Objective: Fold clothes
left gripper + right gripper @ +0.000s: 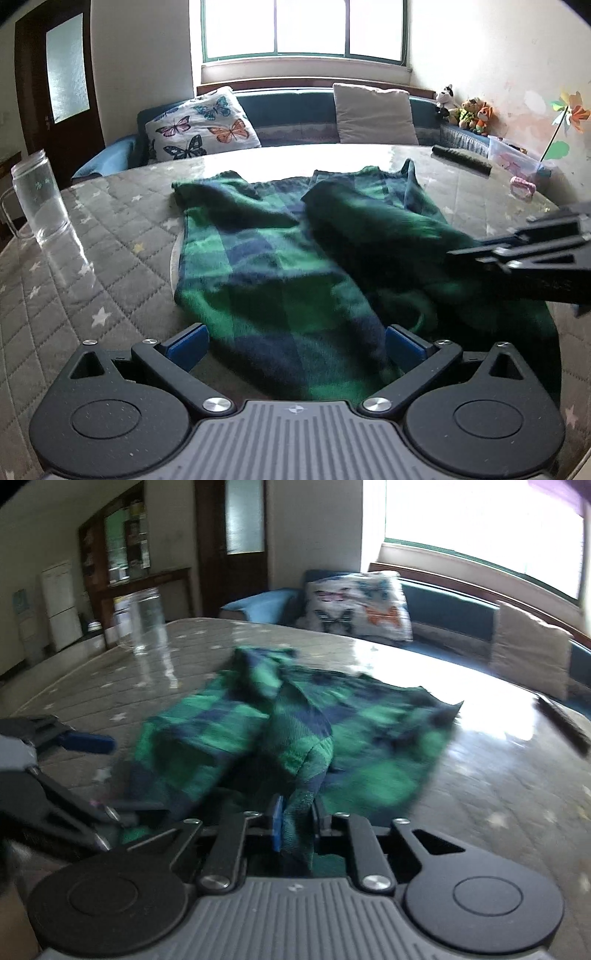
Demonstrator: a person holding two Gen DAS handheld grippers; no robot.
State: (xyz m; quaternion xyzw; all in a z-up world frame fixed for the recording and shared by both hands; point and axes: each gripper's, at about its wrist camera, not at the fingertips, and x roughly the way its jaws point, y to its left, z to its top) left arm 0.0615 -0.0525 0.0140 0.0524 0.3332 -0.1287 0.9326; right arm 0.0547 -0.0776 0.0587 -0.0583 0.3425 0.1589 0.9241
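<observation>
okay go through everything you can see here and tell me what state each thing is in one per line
Plaid garment: rumpled on the table, partly folded over.
Left tool: open, over the garment's near edge.
Right tool: shut on a garment fold.
Glass jar: upright, no lid.

The black right gripper (295,821) with blue pads pinches a fold of the green-and-navy plaid garment (295,734). The garment lies rumpled on the grey star-quilted table (498,794). A clear glass jar (147,620) stands beyond.
</observation>
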